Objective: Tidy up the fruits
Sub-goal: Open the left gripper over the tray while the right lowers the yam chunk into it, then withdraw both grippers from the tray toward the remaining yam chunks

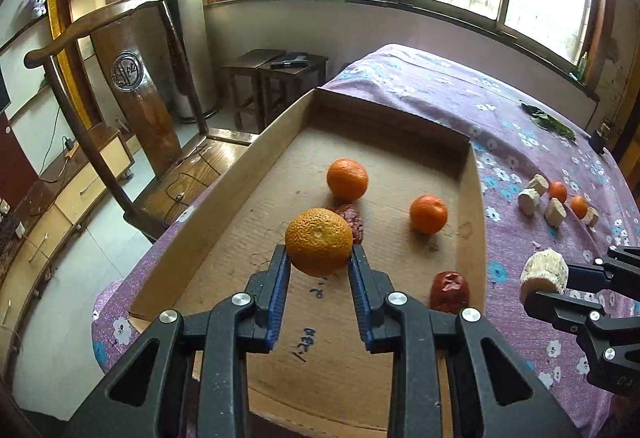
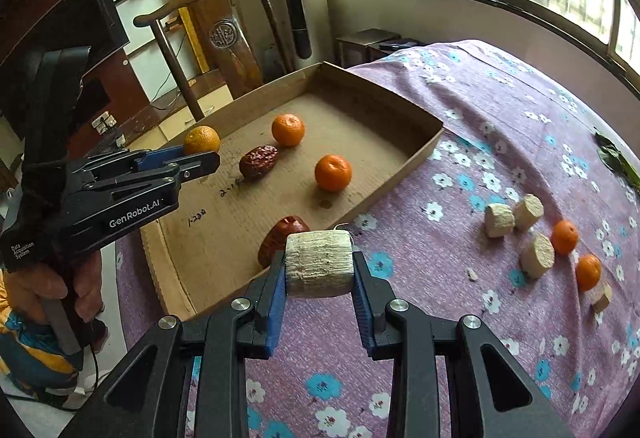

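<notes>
Wooden chair (image 1: 132,77) sits far left, beyond the bench edge. Cardboard tray (image 1: 224,197) lies on the bench's purple floral cloth (image 1: 440,97).

Left tool (image 1: 319,258) is clamped on a dull orange mandarin (image 1: 319,241), held over the tray's near half. In the tray: one dark red date (image 1: 354,222) just behind the held mandarin, two bright mandarins (image 1: 347,179) (image 1: 428,213) further in, apart from each other, and a second date (image 1: 449,290) near the tray's right wall.

Right tool (image 2: 320,270) is clamped on a pale cylindrical chunk (image 2: 320,264), held just outside the tray's right wall, above the cloth.

Right of that, on the cloth: four more pale chunks (image 2: 499,220) (image 2: 529,211) (image 2: 538,256) (image 2: 602,298) mixed with two small mandarins (image 2: 565,236) (image 2: 588,272), close together. Green leaf (image 2: 618,161) lies at the far right edge.
</notes>
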Demonstrator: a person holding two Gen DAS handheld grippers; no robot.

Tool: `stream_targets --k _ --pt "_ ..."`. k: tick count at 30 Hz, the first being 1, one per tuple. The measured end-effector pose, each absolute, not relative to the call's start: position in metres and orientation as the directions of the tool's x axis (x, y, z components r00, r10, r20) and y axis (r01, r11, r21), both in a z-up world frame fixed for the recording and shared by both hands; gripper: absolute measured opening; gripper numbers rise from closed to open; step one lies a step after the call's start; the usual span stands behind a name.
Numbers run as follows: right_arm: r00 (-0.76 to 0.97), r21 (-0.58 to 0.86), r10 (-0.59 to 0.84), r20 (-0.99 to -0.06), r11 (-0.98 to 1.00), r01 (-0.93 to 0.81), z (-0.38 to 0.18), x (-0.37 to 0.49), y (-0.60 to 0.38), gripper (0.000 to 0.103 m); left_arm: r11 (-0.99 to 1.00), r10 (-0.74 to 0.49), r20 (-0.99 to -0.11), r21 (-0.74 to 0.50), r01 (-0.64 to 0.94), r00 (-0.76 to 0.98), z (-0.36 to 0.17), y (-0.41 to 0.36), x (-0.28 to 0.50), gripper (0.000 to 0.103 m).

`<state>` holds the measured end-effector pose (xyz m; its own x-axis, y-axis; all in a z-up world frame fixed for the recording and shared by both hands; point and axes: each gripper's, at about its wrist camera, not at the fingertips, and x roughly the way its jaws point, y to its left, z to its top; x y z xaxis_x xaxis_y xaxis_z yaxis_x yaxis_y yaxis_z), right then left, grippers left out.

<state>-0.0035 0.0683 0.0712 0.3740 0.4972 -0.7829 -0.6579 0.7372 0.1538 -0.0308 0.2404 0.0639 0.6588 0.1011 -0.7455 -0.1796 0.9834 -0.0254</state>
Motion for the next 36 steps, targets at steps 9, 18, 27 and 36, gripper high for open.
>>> stream_targets --k 9,18,27,36 --pt "0.298 0.16 0.514 -0.804 0.671 -0.724 0.056 0.003 0.118 0.034 0.978 0.123 -0.765 -0.013 -0.206 0.632 0.049 0.255 -0.024 0.029" --pt "0.24 0.157 0.495 -0.835 0.633 -0.758 0.032 0.006 0.151 0.034 0.973 0.153 -0.775 0.009 -0.231 0.613 0.038 0.262 -0.021 0.029" --pt "0.234 0.203 0.532 -0.814 0.637 -0.744 0.039 0.001 0.138 0.041 0.967 0.151 -0.78 -0.011 -0.254 0.608 0.037 0.26 -0.026 0.059" --pt "0.322 0.199 0.55 -0.771 0.688 -0.698 0.063 -0.012 0.09 0.057 0.968 0.158 -0.753 -0.01 -0.251 0.639 0.052 0.238 -0.035 0.072"
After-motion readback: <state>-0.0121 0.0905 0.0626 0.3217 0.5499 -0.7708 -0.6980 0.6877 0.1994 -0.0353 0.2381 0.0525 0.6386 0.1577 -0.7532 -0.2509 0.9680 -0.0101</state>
